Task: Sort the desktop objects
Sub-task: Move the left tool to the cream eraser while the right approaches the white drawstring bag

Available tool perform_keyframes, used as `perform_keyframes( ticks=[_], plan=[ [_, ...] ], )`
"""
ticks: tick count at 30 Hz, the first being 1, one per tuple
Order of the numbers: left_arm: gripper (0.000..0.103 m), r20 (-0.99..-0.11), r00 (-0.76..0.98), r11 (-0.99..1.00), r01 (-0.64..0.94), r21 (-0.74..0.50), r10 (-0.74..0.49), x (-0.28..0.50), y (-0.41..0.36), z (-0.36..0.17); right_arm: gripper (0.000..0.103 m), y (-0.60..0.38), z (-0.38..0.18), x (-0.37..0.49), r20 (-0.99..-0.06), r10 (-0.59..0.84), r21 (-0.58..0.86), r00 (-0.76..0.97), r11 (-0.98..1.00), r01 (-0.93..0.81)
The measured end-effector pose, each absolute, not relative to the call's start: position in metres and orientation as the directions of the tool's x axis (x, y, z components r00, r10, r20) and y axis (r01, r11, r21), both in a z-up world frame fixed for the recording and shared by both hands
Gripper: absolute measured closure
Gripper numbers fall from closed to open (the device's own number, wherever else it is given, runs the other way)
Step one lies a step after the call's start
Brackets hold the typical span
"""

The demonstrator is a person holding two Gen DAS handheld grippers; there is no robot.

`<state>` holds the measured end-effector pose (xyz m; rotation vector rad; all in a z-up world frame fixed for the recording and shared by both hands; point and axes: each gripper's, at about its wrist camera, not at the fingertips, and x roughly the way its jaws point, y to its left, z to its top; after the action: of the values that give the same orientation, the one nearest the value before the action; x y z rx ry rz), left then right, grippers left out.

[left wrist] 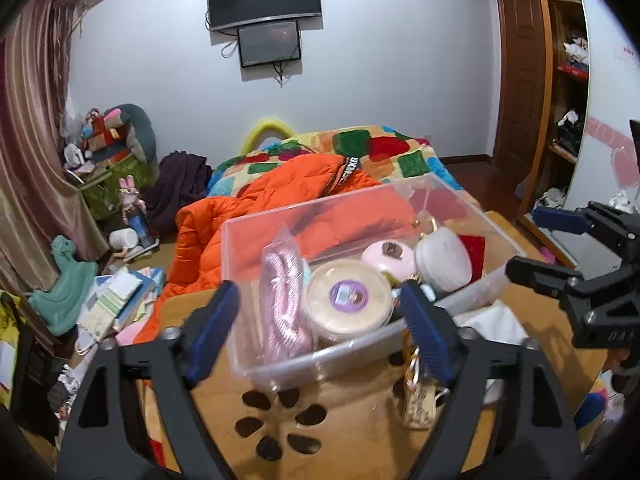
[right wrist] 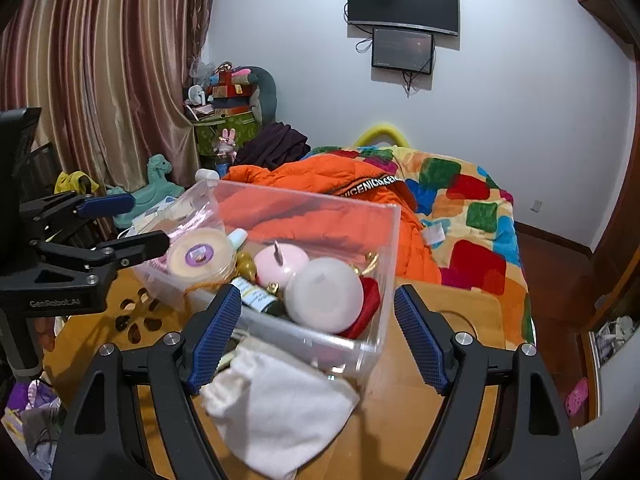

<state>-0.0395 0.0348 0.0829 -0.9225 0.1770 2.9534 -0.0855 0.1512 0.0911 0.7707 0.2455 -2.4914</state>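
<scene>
A clear plastic bin (left wrist: 320, 356) (right wrist: 372, 344) stands on the wooden table (left wrist: 360, 420). It holds a cream round tub with a purple label (left wrist: 347, 299) (right wrist: 201, 257), a pink bagged item (left wrist: 280, 304), a pink round case (left wrist: 387, 258) (right wrist: 280, 266), a white round case (left wrist: 442, 258) (right wrist: 324, 294), a small bottle (right wrist: 256, 298) and a red pouch (right wrist: 366, 306). My left gripper (left wrist: 316, 340) is open and empty at the bin's near wall. My right gripper (right wrist: 318, 340) is open and empty over a white cloth (right wrist: 280, 404) in front of the bin. A small printed keychain item (left wrist: 420, 400) lies on the table by the left gripper's right finger.
Flower-shaped holes (left wrist: 276, 420) pierce the table top. Beyond the table is a bed with an orange jacket (left wrist: 280, 200) and a patchwork quilt (right wrist: 472, 208). Clutter and a curtain (right wrist: 100, 80) fill the left side. Shelves (left wrist: 572, 100) stand at the right.
</scene>
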Motion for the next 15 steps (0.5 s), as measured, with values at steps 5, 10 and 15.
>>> perform_keyframes(
  ticks=[5,10,15],
  plan=[
    [0.010,-0.563,-0.826,-0.983,-0.074,0.170,-0.035,-0.019,0.039,0.073,0.025,0.155,0.080,-0.073,-0.589,-0.413,-0.009,-0.695,-0.857,0.516],
    [0.009,-0.581,-0.813,-0.980,-0.090,0.175,-0.029,-0.001,0.039,0.057,0.019,0.152,0.060,-0.062,-0.612,-0.379,-0.017,-0.694,-0.871,0.490],
    [0.009,-0.618,-0.786,-0.982,-0.113,0.150,-0.004,0.007,0.039,0.038,0.019,0.146,0.034,-0.056,-0.658,-0.383,0.034,-0.648,-0.875,0.482]
  ],
)
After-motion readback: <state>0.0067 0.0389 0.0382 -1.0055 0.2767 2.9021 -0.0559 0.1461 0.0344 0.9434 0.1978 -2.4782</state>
